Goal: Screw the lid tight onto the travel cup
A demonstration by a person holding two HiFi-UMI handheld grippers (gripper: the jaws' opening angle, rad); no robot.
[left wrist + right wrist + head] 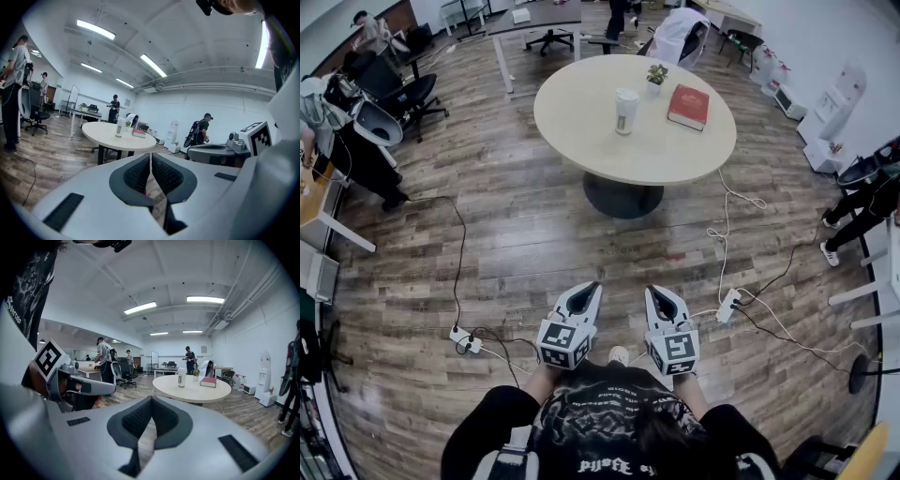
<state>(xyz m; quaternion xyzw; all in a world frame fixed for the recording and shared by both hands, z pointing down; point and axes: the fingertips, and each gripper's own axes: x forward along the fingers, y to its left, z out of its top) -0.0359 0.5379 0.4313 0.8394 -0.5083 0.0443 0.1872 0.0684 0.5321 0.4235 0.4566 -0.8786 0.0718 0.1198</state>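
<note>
Well short of surface [581, 122]: left tongs [589, 289] closed on nothing. Mid-surface: travel cup [625, 114] upright, lid [626, 93] seemingly on top, tightness unclear. Equally short of surface: right tongs [658, 292] closed, empty. Judgement: task not begun; approach, grip, twist all left.

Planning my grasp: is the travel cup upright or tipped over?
Upright. The travel cup stands on its base on the round table, its top facing up in every view.
</note>
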